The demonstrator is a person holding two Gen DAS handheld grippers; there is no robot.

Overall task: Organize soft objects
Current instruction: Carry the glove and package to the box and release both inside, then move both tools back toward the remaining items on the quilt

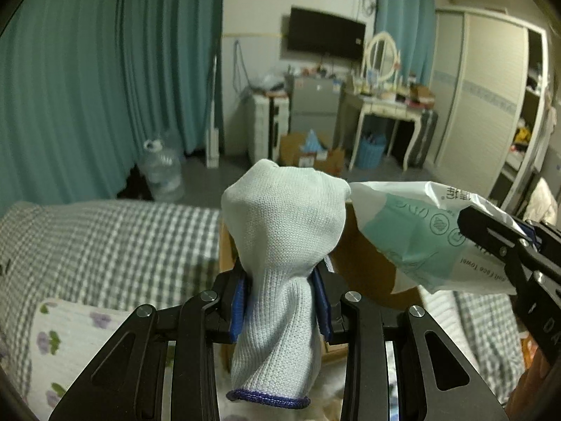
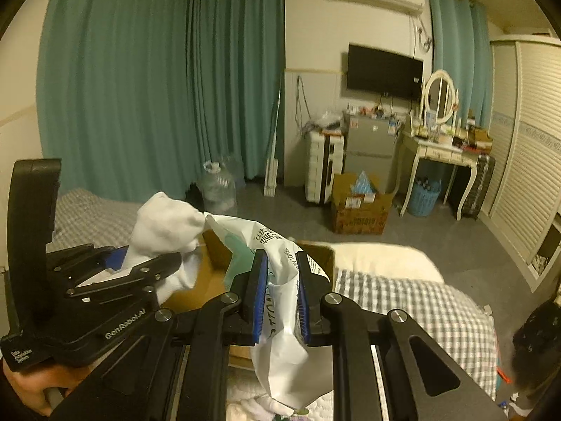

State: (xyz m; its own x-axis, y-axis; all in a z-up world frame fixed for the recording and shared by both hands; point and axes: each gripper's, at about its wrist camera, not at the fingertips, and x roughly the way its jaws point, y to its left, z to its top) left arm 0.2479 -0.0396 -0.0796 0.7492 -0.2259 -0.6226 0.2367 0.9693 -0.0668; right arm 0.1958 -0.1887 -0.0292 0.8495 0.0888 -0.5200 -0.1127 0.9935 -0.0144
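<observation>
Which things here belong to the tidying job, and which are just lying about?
In the job:
- white sock, in left tongs
- tissue pack, in right tongs
- cardboard box

Lying about:
- water jug
- blue basket
- checked bedding

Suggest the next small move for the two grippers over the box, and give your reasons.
Probably lower both a little further over the cardboard box before letting go. The left gripper is shut on a white glove, the right gripper on a plastic pack, and both items hang above the box's open top, which sits on the bed.
</observation>
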